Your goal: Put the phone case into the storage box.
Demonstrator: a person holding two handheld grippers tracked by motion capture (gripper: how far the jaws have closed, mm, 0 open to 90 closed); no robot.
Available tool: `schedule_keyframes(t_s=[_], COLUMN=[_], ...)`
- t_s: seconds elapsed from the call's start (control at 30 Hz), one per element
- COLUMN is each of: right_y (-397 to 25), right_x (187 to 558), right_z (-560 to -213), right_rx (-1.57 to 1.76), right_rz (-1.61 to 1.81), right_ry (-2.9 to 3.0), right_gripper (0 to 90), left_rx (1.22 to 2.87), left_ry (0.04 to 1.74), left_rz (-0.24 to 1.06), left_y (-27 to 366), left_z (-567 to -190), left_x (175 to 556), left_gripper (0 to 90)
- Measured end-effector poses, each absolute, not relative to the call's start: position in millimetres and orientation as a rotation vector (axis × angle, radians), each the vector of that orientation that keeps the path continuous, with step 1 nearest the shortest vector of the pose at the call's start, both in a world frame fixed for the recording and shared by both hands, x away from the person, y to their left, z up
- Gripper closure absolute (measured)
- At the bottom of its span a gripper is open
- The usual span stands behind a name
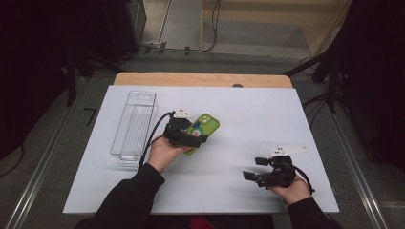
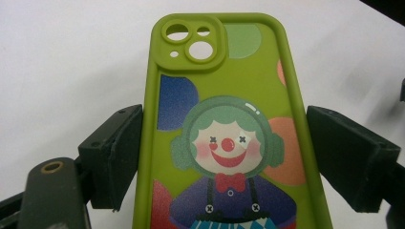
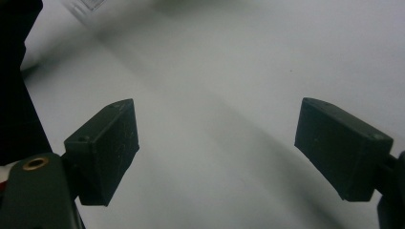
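A lab-like recording bay: white-topped table amid black curtains, floor cables and metal rails.

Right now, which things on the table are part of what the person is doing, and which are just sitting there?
In the job:
- green phone case with a clown picture
- left gripper, its jaws on either side of the case
- clear plastic bin beside it, a likely spot for the case, though that is a guess

Just sitting there:
- right gripper, open, holding nothing
- white table cover

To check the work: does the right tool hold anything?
No, the right tool is open, with bare white table between its jaws.
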State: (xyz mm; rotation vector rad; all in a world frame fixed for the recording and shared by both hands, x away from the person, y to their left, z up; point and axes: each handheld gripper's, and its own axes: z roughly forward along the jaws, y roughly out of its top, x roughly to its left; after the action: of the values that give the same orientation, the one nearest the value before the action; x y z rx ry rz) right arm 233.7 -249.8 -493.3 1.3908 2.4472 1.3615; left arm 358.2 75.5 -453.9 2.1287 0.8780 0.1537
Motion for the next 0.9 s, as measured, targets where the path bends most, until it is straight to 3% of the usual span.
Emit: schedule_keyframes(t_s=[0.63, 0.9], right_y=[-230, -225], right_x=[240, 246], right_z=[-471, -462], right_rx=[1.492, 1.51], right_rz=[1.461, 1.443], right_ry=[2.371, 2.322], right_gripper=[13.3, 13.4], left_rx=[2.024, 1.959], left_ry=[0.921, 0.95], left_rz=[0.1, 0.136], left_y=[78, 78], left_z=[-466, -471], left_x=[330, 323], left_gripper=[16.7, 16.6])
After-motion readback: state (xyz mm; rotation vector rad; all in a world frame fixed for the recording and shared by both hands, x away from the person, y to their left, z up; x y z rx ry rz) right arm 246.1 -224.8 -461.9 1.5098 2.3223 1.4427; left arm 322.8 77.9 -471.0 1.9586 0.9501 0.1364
